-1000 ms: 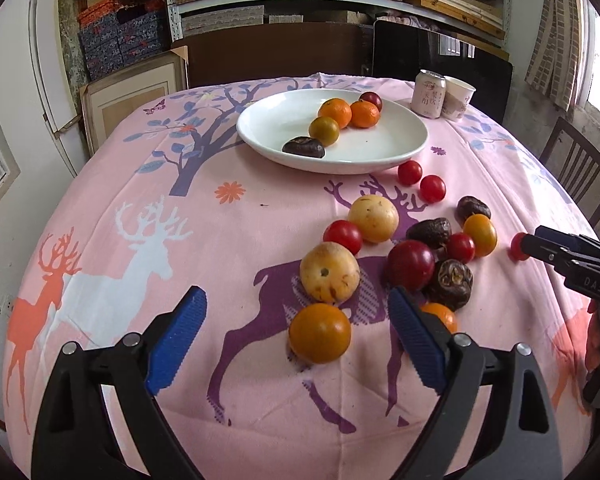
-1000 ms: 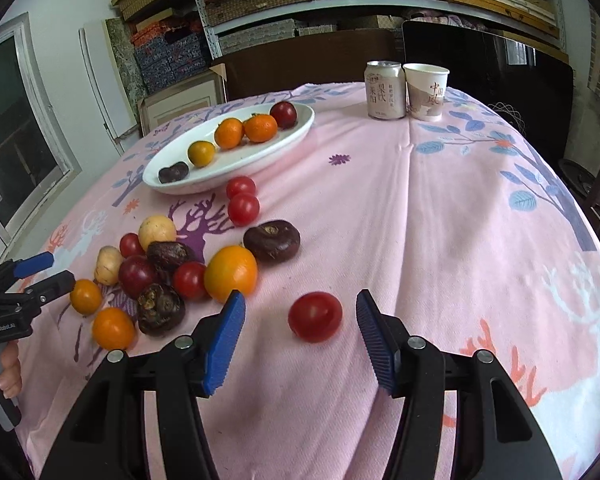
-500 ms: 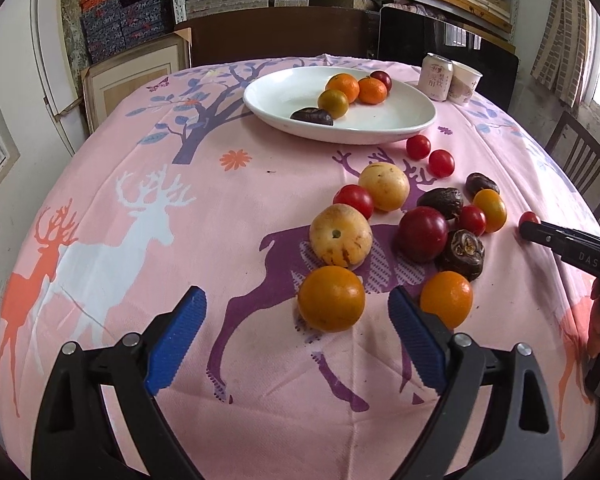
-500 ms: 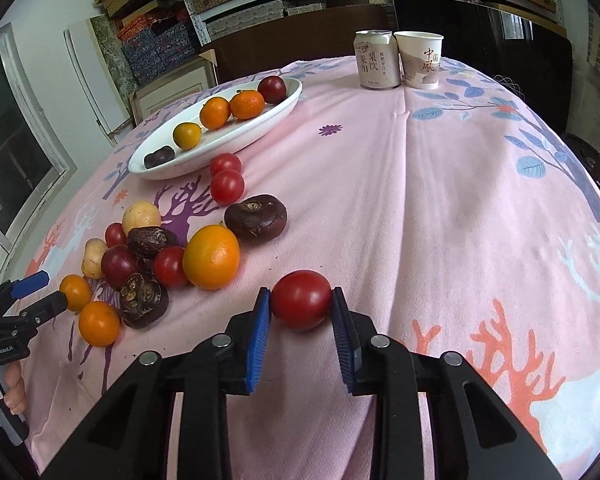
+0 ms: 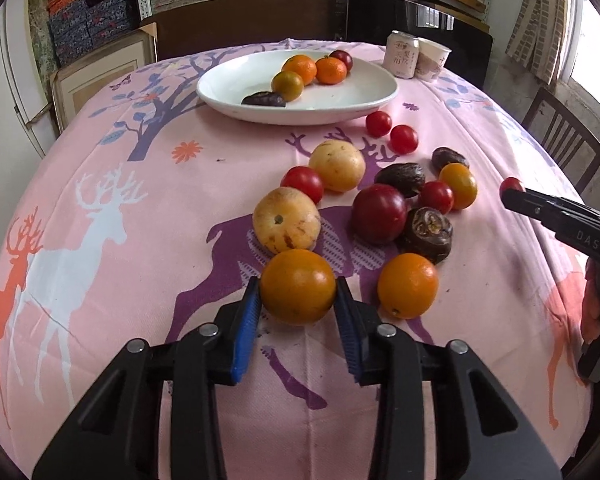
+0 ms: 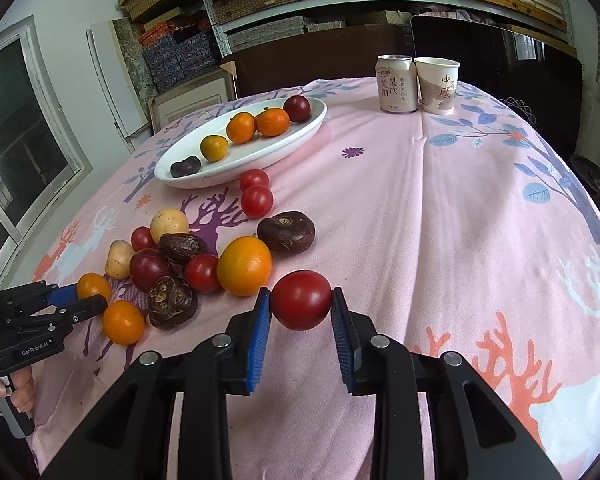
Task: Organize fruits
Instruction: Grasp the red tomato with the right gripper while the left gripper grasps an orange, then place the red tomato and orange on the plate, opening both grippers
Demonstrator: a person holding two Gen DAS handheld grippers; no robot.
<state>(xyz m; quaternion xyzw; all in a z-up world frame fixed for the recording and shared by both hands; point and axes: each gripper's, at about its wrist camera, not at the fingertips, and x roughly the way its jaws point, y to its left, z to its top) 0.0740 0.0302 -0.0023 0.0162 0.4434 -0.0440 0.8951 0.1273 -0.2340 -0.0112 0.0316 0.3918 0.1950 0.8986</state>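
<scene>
Fruit lay scattered across a pink deer-print tablecloth [image 5: 112, 264], most of it in a loose cluster on the near half of the table, with a white oval plate [image 5: 380, 94] farther back. The left gripper [image 5: 297, 308] was clamped on an orange fruit [image 5: 298, 286] at the near edge of the cluster; the fruit sat squarely between the two blue pads [image 5: 244, 336], touching both, and seemed to rest on the cloth. Just beyond it lay a pale yellow fruit [image 5: 286, 218], and to its right a second orange fruit [image 5: 407, 285] beside a dark wrinkled fruit [image 5: 428, 232] and a deep red plum [image 5: 379, 213].

The right gripper [image 6: 301, 312] was closed around a red tomato [image 6: 301, 300], which sat between the blue pads [image 6: 346, 340] near their tips, on the right side of the cluster; whether it was off the cloth could not be told. To its left stood a large orange [image 6: 244, 266], and farther back a dark purple fruit [image 6: 286, 231] and two small tomatoes [image 6: 256, 200].

On the plate lay two mandarins [image 6: 273, 121], a yellow-green citrus [image 6: 214, 148], a plum [image 6: 297, 108] and a dark fruit [image 6: 185, 167]. A drink can [image 6: 396, 84] and a paper cup [image 6: 437, 85] stood touching at the far edge of the table.
</scene>
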